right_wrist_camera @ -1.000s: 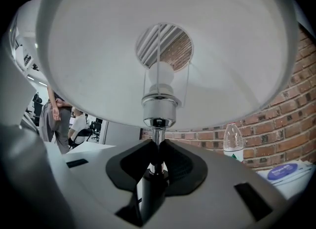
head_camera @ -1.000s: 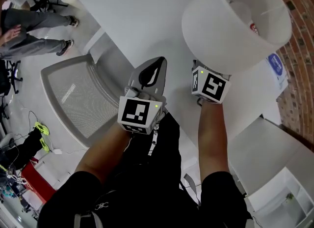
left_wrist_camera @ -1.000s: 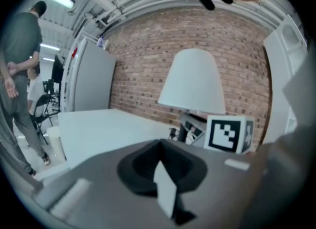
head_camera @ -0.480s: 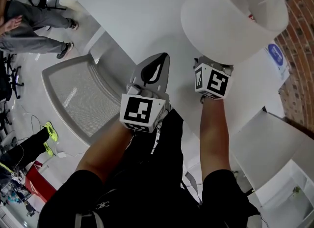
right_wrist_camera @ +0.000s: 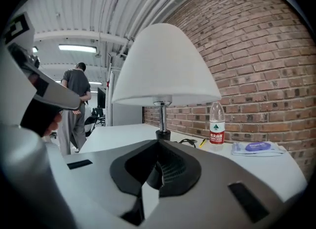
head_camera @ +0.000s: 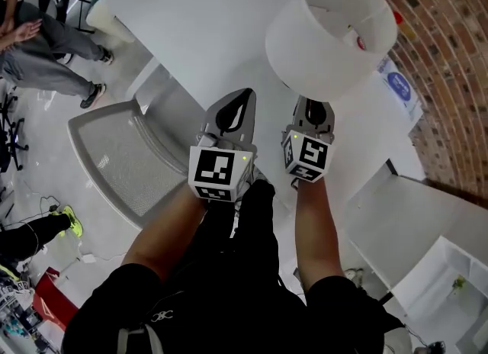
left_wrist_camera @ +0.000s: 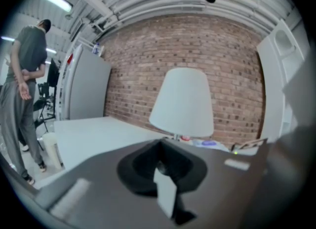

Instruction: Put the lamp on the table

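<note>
The lamp [right_wrist_camera: 165, 70] stands on the white tabletop [head_camera: 206, 24], just ahead of the right gripper [right_wrist_camera: 158, 146]. Its jaws have just been closing and are pressed together on nothing. The left gripper [left_wrist_camera: 160, 146] is clenched too, and empty. A bottle [right_wrist_camera: 216, 127] past the right jaws has a red label, but the writing is too small to read.

The water bottle [right_wrist_camera: 216, 117] carries a red label [right_wrist_camera: 216, 127] whose white characters are too small to read.

Bright, even light — fisheye-warped, dark-cornered edges
</note>
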Action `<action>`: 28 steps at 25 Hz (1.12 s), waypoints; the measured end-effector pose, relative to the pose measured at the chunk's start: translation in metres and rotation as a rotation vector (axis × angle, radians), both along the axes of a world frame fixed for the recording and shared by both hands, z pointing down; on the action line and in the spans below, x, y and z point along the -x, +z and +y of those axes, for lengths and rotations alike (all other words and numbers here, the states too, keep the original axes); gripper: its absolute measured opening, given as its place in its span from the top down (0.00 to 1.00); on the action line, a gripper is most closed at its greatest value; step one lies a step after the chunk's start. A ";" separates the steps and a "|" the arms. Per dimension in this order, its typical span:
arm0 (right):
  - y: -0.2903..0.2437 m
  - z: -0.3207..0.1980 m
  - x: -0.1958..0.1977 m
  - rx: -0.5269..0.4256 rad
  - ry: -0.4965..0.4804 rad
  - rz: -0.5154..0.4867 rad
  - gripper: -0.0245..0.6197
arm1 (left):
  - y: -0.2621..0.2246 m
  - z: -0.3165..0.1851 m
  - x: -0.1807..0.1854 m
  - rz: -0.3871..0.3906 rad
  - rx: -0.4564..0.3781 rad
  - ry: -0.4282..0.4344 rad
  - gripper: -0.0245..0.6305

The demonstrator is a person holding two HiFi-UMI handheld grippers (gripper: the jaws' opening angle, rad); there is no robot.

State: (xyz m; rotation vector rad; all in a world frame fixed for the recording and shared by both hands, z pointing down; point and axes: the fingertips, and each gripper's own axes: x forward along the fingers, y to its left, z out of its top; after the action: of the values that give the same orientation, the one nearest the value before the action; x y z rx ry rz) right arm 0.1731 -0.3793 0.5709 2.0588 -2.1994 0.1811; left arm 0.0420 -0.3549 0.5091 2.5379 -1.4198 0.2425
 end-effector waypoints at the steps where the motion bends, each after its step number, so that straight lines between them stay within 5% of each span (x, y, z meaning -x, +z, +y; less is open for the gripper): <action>1: -0.002 0.009 0.003 0.018 -0.003 0.000 0.96 | -0.004 0.001 0.001 -0.002 -0.001 0.000 0.96; 11: -0.075 0.067 0.035 0.106 0.035 -0.076 0.96 | -0.055 0.018 0.022 0.028 0.012 0.003 0.96; 20: -0.213 0.078 0.049 -0.082 0.058 -0.108 0.96 | -0.130 0.022 0.018 0.033 -0.082 0.054 0.96; 28: -0.265 0.087 0.044 -0.151 0.076 -0.108 0.97 | -0.178 0.030 0.018 0.058 -0.158 0.078 0.96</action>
State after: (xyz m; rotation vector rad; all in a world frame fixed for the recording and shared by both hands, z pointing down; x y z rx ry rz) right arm 0.1292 -0.2926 0.3056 2.2651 -2.2618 0.1399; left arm 0.0236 -0.3253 0.3312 2.7060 -1.3701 0.0713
